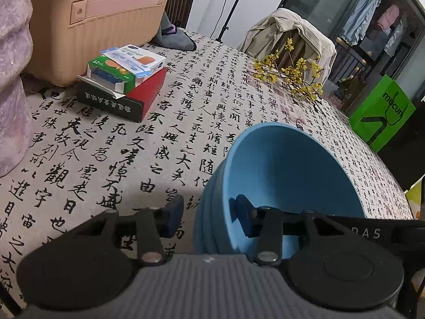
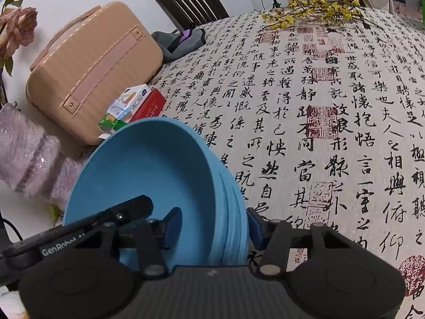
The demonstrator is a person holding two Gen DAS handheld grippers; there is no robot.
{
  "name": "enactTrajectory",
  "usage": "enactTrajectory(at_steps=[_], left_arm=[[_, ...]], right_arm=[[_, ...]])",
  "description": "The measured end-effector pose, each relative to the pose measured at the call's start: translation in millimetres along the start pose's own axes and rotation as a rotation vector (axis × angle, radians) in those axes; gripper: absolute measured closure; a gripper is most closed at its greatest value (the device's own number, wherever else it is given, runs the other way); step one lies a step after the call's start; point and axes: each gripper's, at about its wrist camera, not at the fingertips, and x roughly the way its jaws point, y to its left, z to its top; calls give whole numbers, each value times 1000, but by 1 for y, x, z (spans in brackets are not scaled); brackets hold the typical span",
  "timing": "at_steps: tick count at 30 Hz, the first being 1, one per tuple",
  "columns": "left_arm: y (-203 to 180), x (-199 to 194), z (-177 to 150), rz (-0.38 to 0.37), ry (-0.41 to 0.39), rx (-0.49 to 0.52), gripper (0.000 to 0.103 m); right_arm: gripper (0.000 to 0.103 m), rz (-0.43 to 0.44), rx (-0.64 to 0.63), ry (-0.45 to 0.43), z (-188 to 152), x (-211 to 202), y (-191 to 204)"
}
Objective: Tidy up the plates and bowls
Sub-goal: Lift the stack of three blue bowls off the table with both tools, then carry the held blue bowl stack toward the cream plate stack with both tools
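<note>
- The left gripper (image 1: 209, 212) straddles the near wall of the blue bowl (image 1: 281, 175), one finger outside at 9 o'clock and one inside; whether the pads press the wall cannot be told.
- The right gripper (image 2: 213, 224) straddles the wall of the same blue bowl (image 2: 148, 164), one pad inside, the other outside against the ribbed side; a firm grip cannot be told here either.
- The bowl is matte light blue with stepped ridges around its outer side, tilted with its opening turned toward each camera, just above the tablecloth (image 1: 111, 143).
- In the right wrist view, the other gripper's black arm reaches in from 8 o'clock to the bowl's rim.
- The cloth, printed with black writing and red seals, lies bare from 12 to 3 o'clock of the bowl in the right wrist view.
- Farther off at 11 o'clock, small boxes (image 1: 124, 79) are stacked beside a tan suitcase (image 1: 101, 24).
- Yellow flower sprigs (image 1: 292, 74) lie near the far edge at 1 o'clock.
- Past the table edge stands a green bag (image 1: 382, 111), and a jacket (image 1: 289, 32) hangs over a chair.
</note>
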Motion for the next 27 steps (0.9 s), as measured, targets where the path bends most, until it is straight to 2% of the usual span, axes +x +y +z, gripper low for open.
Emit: enactTrajectory(at_steps=[6, 13, 27], left_arm=[[-2, 1, -4, -19, -1, -16, 66], [-4, 1, -6, -2, -27, -34, 66], [-7, -2, -10, 26, -55, -65, 67]], right_arm=[[51, 32, 39, 10, -2, -2, -7], [52, 60, 84, -3, -7, -4, -14], [52, 51, 100, -62, -17, -6, -12]])
